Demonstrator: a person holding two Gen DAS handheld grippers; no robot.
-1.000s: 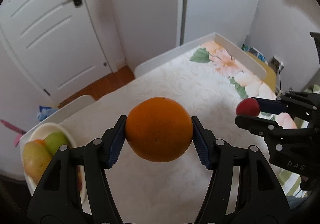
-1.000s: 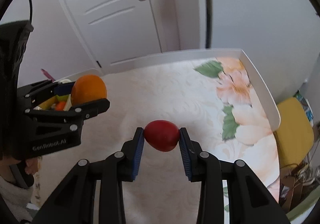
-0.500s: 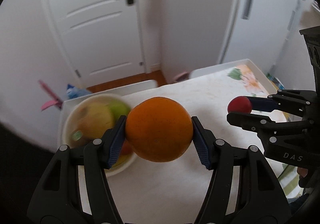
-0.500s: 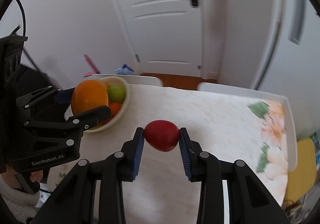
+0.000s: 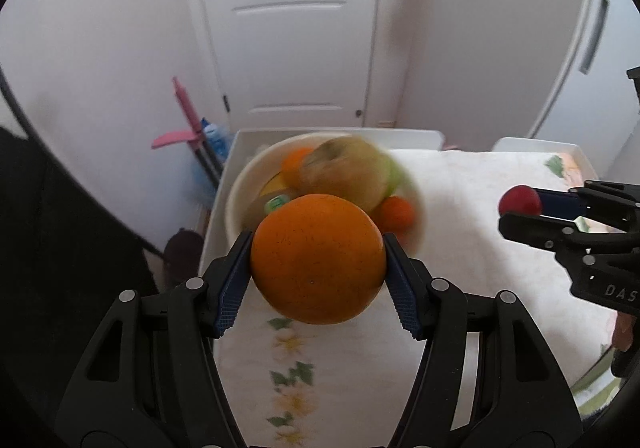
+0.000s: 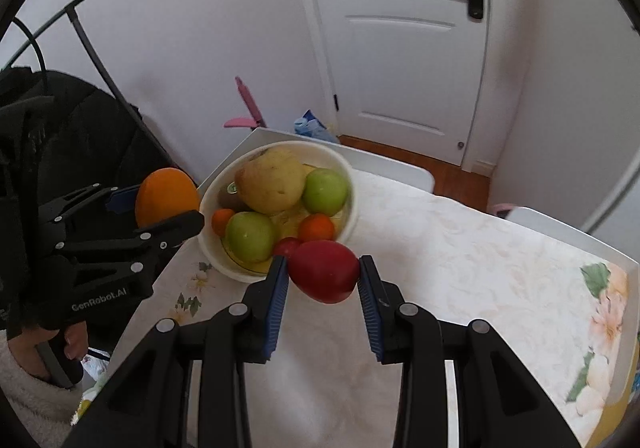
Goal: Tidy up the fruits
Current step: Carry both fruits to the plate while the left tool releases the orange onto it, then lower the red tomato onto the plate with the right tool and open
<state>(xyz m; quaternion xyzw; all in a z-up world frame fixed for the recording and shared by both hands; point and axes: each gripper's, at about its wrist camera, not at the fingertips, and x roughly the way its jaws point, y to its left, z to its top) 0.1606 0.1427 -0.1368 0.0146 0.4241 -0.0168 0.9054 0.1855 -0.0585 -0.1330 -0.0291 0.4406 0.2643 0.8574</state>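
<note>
The bowl sits near the far left end of the table, and it is already quite full: a big yellow pear, two green apples, two little oranges and something small and red at its near edge. The left tongs are clamped on a big orange, one blue pad pressing each side, and the fruit hangs in the air above the tablecloth. From those tongs the bowl lies at about 12 o'clock, just past the orange, so I think the left hand is the nearer one and only has to go a little forward. The right tongs are squeezed tight on a red fruit, maybe a small apple or a tomato; I cannot tell which. Its long side lies across, from pad to pad. From the right tongs the bowl is at about 11 o'clock, with its rim close in front of the red fruit. The two tongs are near each other, so they could bump if both go in together. The pile is tall, so a round fruit dropped on top might roll off.
</note>
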